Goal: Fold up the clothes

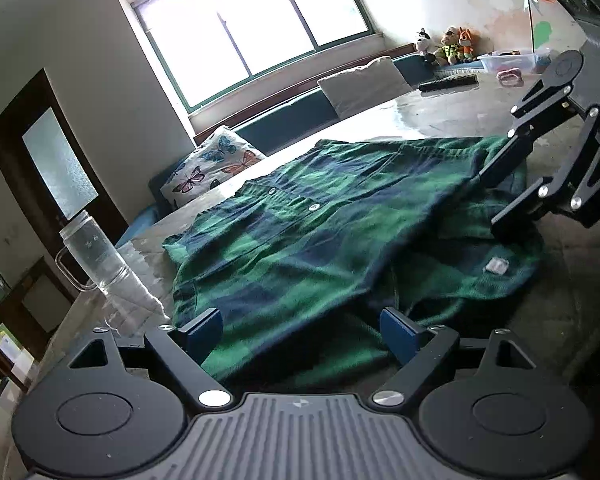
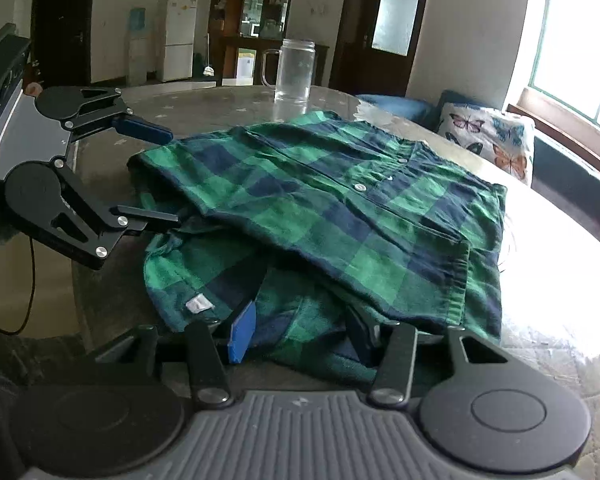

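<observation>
The green-and-navy plaid flannel shirt (image 2: 320, 208) lies half-folded near the grey stone tabletop's (image 2: 220, 96) near edge — tidying remains; the left gripper (image 1: 300, 332) and the right gripper (image 2: 300, 330) both gape, straddling cloth without pinching.

Left gripper (image 1: 300, 334): jaws are held wide apart, pitched downward, nothing pinched between them.
Right gripper (image 2: 302, 334): jaws are held partly apart, pitched downward, cloth lying loosely between them.

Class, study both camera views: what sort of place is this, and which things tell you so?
Probably a home living and dining room: a butterfly cushion on a window bench, soft toys by the window, and a white fridge beyond the table.
</observation>
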Motion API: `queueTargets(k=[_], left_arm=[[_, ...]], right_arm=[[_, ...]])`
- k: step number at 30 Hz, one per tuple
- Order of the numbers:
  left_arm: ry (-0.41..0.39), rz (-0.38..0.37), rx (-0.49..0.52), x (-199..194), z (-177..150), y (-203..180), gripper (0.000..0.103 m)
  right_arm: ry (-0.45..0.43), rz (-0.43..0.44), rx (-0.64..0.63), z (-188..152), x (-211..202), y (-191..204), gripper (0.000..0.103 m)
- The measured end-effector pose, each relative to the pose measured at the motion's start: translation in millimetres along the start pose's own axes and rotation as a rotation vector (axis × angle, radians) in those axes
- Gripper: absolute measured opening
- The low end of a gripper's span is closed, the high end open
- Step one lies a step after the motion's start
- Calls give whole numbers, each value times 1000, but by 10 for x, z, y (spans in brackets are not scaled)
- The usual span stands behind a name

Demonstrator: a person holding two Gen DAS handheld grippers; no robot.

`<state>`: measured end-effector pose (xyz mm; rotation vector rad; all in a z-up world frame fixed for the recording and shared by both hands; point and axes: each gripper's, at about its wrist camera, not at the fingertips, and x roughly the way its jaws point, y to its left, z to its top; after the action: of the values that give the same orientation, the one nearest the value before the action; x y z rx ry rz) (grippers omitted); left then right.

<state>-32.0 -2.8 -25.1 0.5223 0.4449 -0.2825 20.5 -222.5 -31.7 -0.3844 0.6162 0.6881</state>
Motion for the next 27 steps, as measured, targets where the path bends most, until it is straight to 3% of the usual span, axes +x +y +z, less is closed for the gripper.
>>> queueTargets(k=[4,10,13,16,18,21,23,27], left_arm=[[-30,-31,53,-156,-7,74,88],[-46,-137,153,-228,-48,-22,86],[-63,-164,179,-170,-39,-120,74],[-69,-204,171,-111,17,-141,53],[-69,-240,156,-76,56,-125,24],[-82,-258,97,-61,159,-25,16],[-89,-258,31,-30,278,103,13],[-84,-270,-94,88,484,364,10]], right_arm=[[-11,10,18,64,-127,-85,55],[30,4,-57,37,-259,-142,60],[59,6,-86,-2,-241,-141,61],[70,9,-96,-23,-235,-153,64],[74,10,-103,-28,-226,-164,64],[74,4,-136,-34,-206,-159,65],[67,-1,-166,-17,-181,-151,73],[44,-9,-220,48,-78,-155,73]])
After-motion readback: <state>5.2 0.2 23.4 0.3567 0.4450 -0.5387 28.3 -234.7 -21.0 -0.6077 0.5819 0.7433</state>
